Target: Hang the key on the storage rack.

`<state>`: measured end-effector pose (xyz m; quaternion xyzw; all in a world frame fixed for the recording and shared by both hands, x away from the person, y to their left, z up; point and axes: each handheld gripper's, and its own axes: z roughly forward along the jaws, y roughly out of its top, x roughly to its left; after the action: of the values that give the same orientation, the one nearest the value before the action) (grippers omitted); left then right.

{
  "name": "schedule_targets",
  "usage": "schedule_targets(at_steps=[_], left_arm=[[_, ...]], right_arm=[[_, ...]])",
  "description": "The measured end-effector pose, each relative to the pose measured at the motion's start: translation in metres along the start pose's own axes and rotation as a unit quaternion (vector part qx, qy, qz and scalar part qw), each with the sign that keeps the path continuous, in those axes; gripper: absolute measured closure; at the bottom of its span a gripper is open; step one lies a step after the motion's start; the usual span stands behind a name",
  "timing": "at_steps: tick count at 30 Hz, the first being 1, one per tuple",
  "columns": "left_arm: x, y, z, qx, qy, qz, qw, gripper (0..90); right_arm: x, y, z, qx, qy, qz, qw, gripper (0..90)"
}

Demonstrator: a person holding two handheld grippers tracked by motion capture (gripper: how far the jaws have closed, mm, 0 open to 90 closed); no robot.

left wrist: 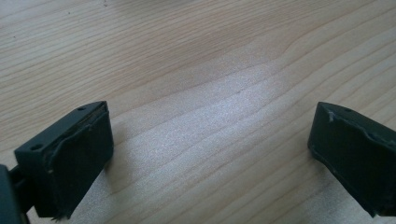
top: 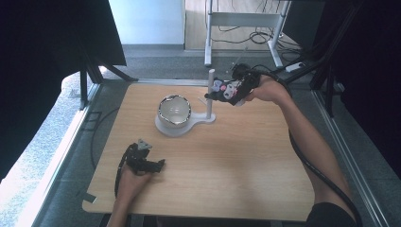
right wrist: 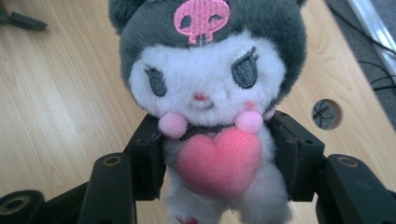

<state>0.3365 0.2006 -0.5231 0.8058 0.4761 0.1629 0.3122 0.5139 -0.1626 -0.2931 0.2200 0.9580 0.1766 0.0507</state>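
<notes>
Plush doll (right wrist: 210, 93) with a white face, a dark grey hood bearing a pink skull mark, and a pink heart on its chest sits clamped in the right gripper (right wrist: 217, 161). In the right gripper view the two black jaws press against the doll's body from both sides, just below two small pink pom-poms, so this gripper is closed on the toy and lifts it clear of the table.

In the high view the right gripper (top: 231, 90) is held above the far right part of the light wooden table (top: 236, 165), with the doll (top: 222, 87) showing as a small patch of white, grey and pink between its jaws. Just beside it, on the table, stands a white stand (top: 182, 125) with a round base and a thin upright post (top: 210, 92). A shiny round metal bowl (top: 174, 109) rests on the round base. The doll hangs close to the top part of the post; whether they touch cannot be told.

The left gripper (top: 146, 163) lies low near the front left of the table, held by the person's left hand (top: 130, 182). In the left gripper view its two black jaws stand wide apart over bare wood grain, with nothing between them.

A small round hole (right wrist: 326, 114) in the tabletop shows behind the doll in the right gripper view.
</notes>
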Motion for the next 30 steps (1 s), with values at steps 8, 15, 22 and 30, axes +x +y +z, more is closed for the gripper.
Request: schedule_targets(at_steps=[8,15,22,30], left_arm=[[0.0,0.0,0.0,-0.001,0.002,0.0,1.0,0.0],[0.0,0.0,0.0,-0.001,0.002,0.0,1.0,0.0],[0.0,0.0,0.0,-0.003,0.003,0.0,1.0,0.0],[0.0,0.0,0.0,-0.003,0.002,0.0,1.0,0.0]], right_arm=[[0.0,-0.008,0.021,0.008,0.01,0.007,0.9999,43.2],[-0.003,-0.015,0.037,0.013,0.011,0.017,0.9997,42.6],[-0.006,-0.021,0.048,0.018,0.0,0.02,0.9996,38.6],[-0.009,-0.027,0.054,0.023,-0.006,0.029,0.9993,27.9]])
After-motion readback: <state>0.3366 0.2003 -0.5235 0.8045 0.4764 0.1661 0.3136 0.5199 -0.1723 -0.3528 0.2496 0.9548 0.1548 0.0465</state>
